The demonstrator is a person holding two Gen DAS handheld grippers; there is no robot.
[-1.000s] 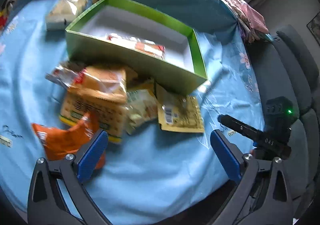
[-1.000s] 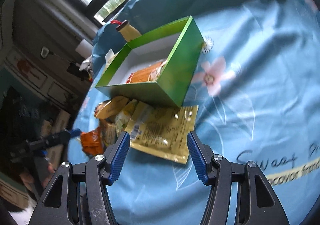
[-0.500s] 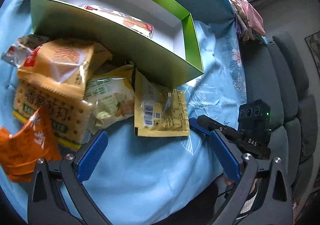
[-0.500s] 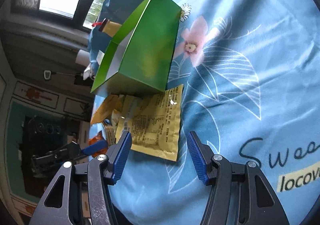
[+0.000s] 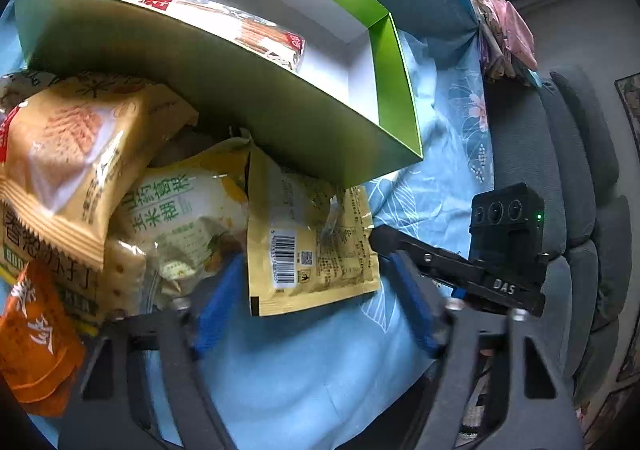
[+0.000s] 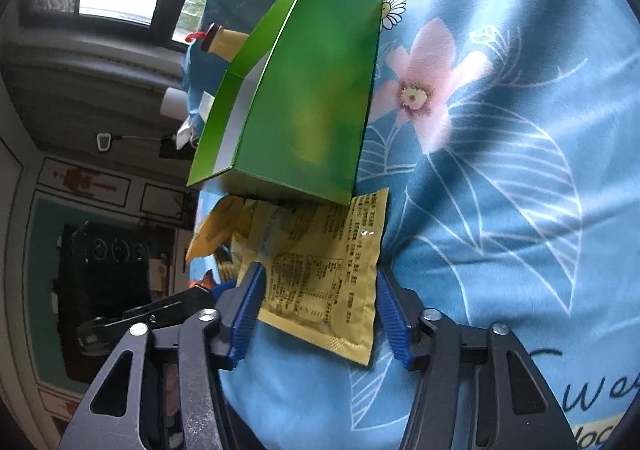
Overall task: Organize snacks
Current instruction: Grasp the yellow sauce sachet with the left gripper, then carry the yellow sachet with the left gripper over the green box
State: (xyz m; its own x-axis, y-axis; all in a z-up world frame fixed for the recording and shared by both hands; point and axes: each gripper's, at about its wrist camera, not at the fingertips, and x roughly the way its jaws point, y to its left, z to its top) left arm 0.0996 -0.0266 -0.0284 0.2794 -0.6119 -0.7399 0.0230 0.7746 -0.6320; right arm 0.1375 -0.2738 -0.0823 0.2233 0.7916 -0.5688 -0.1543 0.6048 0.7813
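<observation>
Blue cloth [image 6: 500, 209] underlies right gripper [image 6: 318, 308], jaws straddling yellow packet [image 6: 332, 278].

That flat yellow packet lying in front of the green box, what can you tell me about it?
The flat yellow packet is a thin, glossy sealed pouch, plastic or foil by its look. Its printed back faces up, with small text, a barcode and a small square code. It lies flat on the blue flowered cloth, its far edge tucked against or under the green box, its side meeting the pile of other snack bags. The right gripper stands open around its near end, blue pads on either side, not yet squeezing it.
</observation>
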